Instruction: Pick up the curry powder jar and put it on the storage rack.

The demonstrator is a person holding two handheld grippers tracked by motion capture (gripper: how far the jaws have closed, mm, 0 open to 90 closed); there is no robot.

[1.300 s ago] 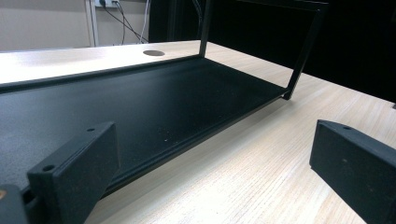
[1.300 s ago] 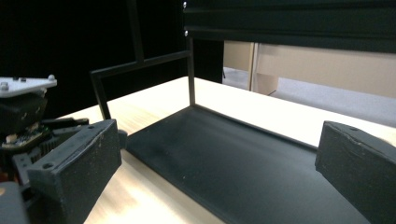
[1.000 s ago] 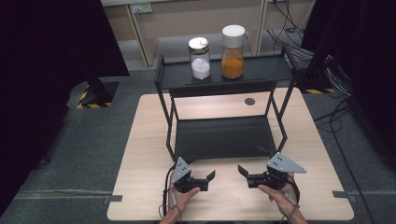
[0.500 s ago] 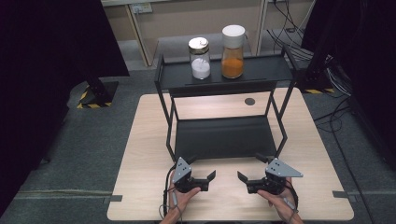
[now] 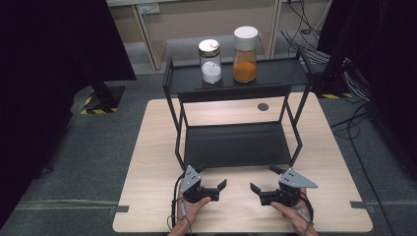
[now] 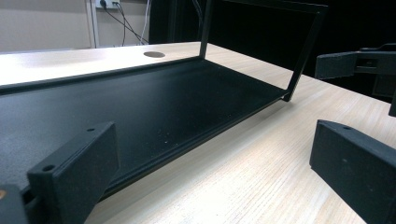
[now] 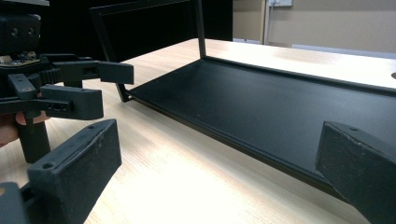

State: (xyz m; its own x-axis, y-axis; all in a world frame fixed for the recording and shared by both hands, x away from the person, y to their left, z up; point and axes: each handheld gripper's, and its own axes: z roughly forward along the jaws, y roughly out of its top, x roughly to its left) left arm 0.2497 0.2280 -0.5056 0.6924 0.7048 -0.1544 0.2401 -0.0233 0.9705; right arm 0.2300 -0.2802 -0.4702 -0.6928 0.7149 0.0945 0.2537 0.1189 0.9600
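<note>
A black metal rack (image 5: 236, 142) with two flat shelves stands in the middle of the pale wooden table (image 5: 147, 162), its matte lower shelf just above the tabletop and its upper shelf, in the upper centre of the high view, bearing a jar of white powder (image 5: 210, 61) beside a jar of orange powder (image 5: 245, 54). The rack's front edge lies just above both grippers in the lower centre of that frame, apart from them. The left gripper (image 5: 216, 188) and right gripper (image 5: 259, 190) face each other with jaws spread wide, holding and touching nothing.
</note>
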